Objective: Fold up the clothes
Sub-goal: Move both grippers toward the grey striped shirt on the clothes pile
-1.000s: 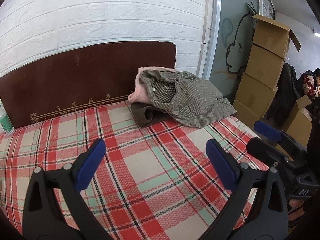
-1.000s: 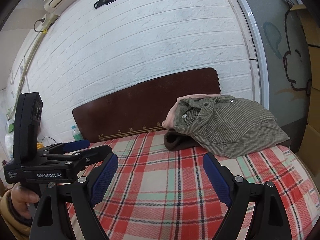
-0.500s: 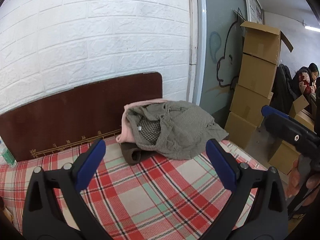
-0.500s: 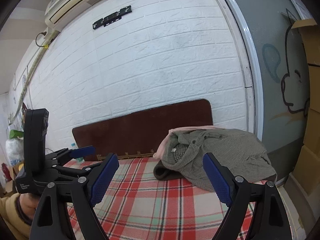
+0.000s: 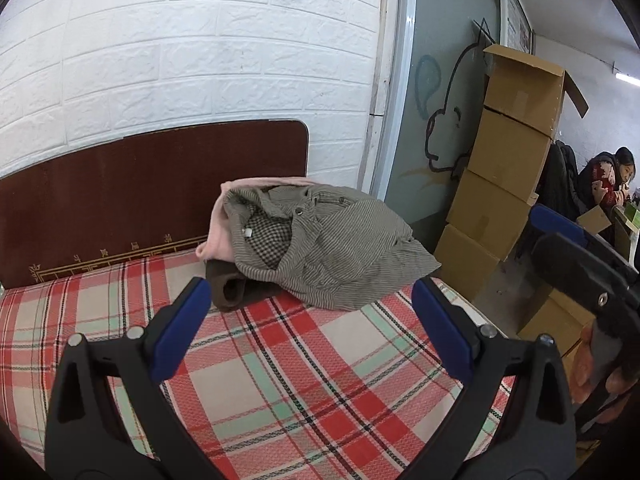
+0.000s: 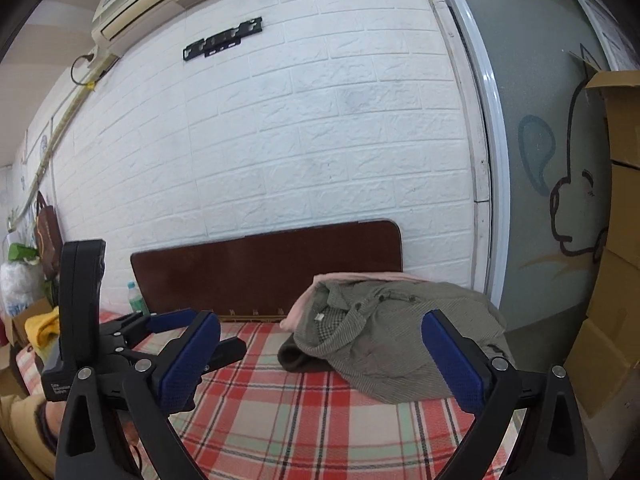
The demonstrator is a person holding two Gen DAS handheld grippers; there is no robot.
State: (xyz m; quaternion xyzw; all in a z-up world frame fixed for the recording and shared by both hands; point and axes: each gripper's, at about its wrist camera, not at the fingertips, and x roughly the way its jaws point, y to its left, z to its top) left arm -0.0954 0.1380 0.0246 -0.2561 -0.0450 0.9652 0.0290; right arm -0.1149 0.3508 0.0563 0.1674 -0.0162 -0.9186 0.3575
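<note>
A pile of clothes lies at the far right corner of the plaid-covered bed. On top is a grey-green striped shirt with a checked lining. Under it show a pink garment and a dark brown one. My left gripper is open, well short of the pile, with nothing between its blue pads. My right gripper is open too and holds nothing. The left gripper's body shows at the left of the right wrist view.
A dark brown headboard stands against a white brick wall. Stacked cardboard boxes stand to the right of the bed, beside a glass door with a drawing. A seated person is far right. A water bottle stands by the headboard's left end.
Both grippers have pulled back and tilted up, so the clothes pile sits lower and farther in each view. Both stay open and the pile has not moved.
</note>
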